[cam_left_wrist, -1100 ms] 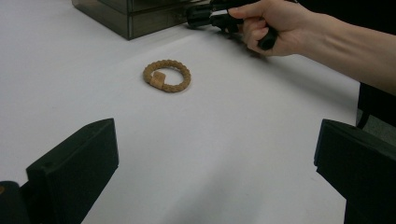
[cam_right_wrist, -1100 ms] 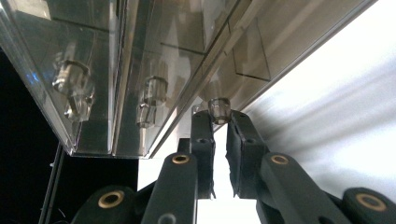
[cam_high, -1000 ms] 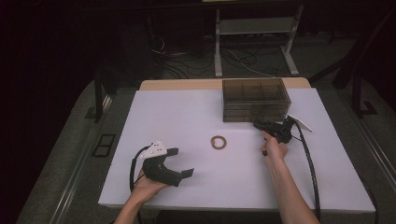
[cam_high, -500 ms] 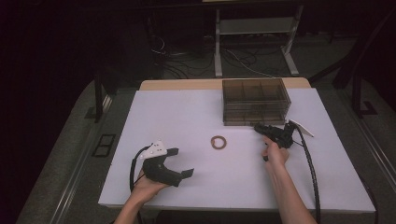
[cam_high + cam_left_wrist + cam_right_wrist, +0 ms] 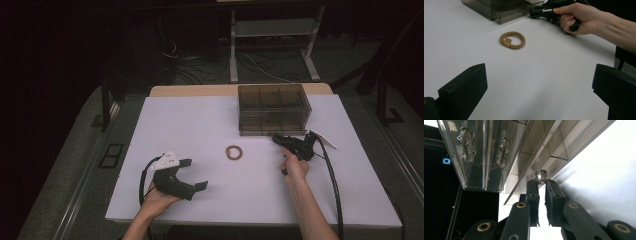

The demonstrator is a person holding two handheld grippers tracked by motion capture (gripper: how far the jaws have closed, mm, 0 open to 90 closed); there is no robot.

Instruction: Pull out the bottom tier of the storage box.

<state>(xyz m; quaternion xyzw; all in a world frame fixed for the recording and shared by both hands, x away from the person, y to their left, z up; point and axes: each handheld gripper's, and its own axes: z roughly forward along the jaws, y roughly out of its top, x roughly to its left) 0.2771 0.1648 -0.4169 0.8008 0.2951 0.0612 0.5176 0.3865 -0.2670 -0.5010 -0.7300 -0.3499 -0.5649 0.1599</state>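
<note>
While the right tongs [image 5: 541, 182] pinch the small clear knob [image 5: 540, 176] on the lowest drawer front of the smoky plastic drawer box [image 5: 273, 107], their two black pads stand close together with the knob caught between their tips. Seen from the right gripper view, that drawer sits a little out from the box front, and two more clear knobs show on the drawers beside it. From the high view, the right tongs [image 5: 276, 138] lie low over the white desk [image 5: 200, 120], pointing at the bottom front of the box, with the person's right hand [image 5: 295, 167] wrapped around the handle and the black cable trailing back toward the desk's near edge.

The left tongs [image 5: 196, 175] rest near the front left of the desk in the person's left hand [image 5: 159, 200], jaws spread wide and holding nothing; the left gripper view shows bare desk between the two pads. A tan braided ring [image 5: 234, 152] with a small square bead lies flat on the desk between the two tongs, apart from both and a little in front of the box. In the left gripper view the ring [image 5: 512, 40] lies well ahead of the open jaws, with the right hand [image 5: 576, 17] and the box corner [image 5: 499, 10] beyond it.
</note>
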